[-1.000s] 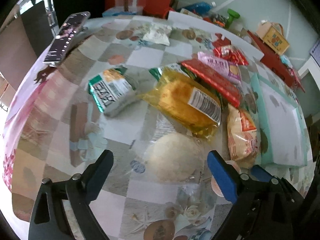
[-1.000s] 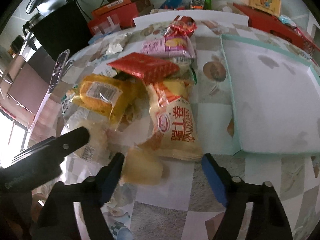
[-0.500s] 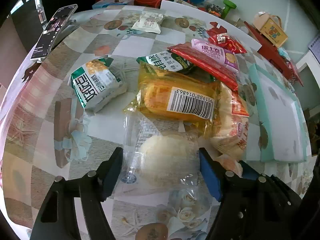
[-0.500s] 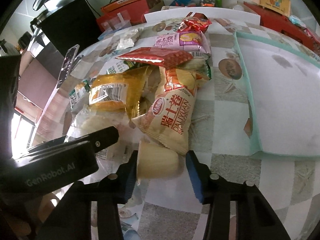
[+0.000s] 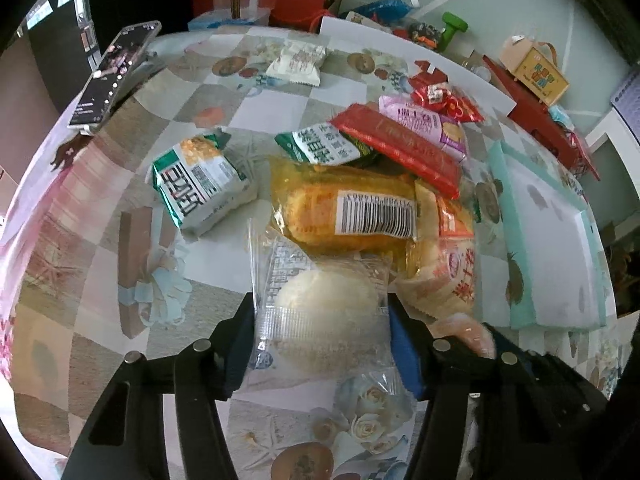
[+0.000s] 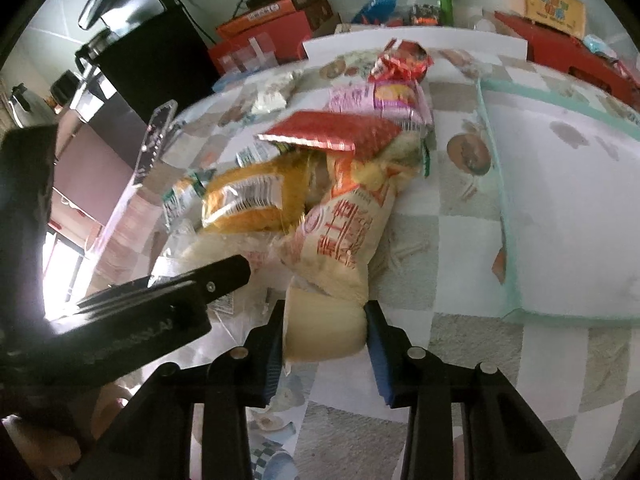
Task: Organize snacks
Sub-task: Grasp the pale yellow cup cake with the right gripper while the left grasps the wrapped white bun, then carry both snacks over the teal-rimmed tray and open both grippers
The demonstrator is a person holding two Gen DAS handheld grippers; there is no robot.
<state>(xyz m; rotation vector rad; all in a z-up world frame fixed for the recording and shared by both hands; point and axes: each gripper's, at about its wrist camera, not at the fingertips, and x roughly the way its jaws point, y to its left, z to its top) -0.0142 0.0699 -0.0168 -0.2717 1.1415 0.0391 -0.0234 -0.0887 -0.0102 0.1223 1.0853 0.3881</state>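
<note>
Closed in since a second ago — right tool [image 6: 325, 334] now clamped on a pale yellow wrapped cake [image 6: 323, 330], left tool [image 5: 322, 344] closing, pads at the clear-wrapped round bun [image 5: 326, 312]. Both low on the worktop [image 5: 132, 92] before the snack heap. Left view alone: green packet [image 5: 200, 188], phone [image 5: 114, 76] — right view alone: kettle [image 6: 24, 106].

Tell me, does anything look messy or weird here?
Yes. The snacks lie in a jumbled heap: the red packet leans across the pink packet and a green one, while the mint tray beside them holds no snacks in view.
</note>
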